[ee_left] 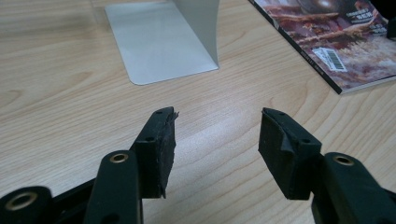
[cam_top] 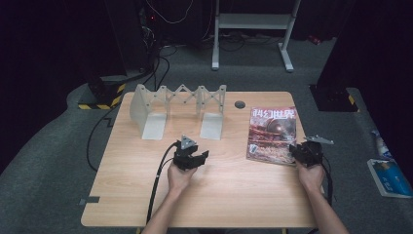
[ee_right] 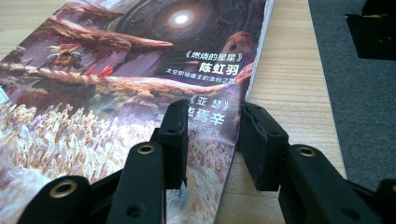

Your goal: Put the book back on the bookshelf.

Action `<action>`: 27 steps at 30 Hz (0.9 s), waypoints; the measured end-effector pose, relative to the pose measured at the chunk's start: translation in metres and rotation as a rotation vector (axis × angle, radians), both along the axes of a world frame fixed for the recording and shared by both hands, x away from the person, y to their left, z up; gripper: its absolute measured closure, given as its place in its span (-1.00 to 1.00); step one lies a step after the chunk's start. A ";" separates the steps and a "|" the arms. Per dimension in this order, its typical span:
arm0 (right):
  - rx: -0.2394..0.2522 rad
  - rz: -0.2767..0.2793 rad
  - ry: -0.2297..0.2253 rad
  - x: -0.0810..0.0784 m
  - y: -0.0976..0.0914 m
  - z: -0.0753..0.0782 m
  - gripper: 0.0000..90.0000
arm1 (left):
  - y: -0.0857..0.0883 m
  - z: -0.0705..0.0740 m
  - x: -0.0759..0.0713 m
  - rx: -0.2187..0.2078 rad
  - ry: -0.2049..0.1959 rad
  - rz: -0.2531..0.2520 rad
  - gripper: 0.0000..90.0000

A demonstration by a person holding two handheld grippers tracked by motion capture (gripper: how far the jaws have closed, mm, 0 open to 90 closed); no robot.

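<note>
Black jaws of the left gripper (ee_left: pixel 217 140) stand apart over bare desk (ee_left: pixel 56 121), holding nothing. One expanding bookend rack (cam_top: pixel 178 109) stands behind it. One magazine (ee_right: pixel 116 93) lies flat at the desk's right; the right gripper (ee_right: pixel 212 135) straddles its near edge, seemingly not clamped. Seat deeper before closing.

One magazine (cam_top: pixel 272 135), one expanding book rack (cam_top: pixel 178 109), two tongs.

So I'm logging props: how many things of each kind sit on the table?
Magazine: 1
Folding book rack: 1
Hand-held claw tools: 2, the left claw and the right claw
Total: 4
</note>
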State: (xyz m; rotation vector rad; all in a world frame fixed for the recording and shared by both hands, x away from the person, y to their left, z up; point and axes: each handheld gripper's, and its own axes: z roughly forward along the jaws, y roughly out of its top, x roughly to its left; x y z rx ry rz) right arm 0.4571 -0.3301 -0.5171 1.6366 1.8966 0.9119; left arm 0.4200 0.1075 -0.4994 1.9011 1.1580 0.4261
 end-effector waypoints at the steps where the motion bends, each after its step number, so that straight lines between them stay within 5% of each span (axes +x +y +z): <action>1: 0.001 -0.002 -0.001 0.000 0.001 0.000 0.40 | -0.002 0.000 0.001 -0.001 0.002 -0.001 0.02; 14: 0.019 -0.005 -0.005 -0.004 0.009 -0.001 0.40 | -0.012 -0.007 0.014 -0.020 0.016 0.018 0.01; 22: 0.016 -0.006 -0.013 -0.005 0.015 -0.002 0.40 | -0.020 -0.007 0.024 0.018 0.037 0.011 0.01; 27: 0.000 -0.007 -0.016 -0.006 0.020 -0.002 0.40 | -0.024 -0.009 0.028 -0.013 0.032 0.014 0.01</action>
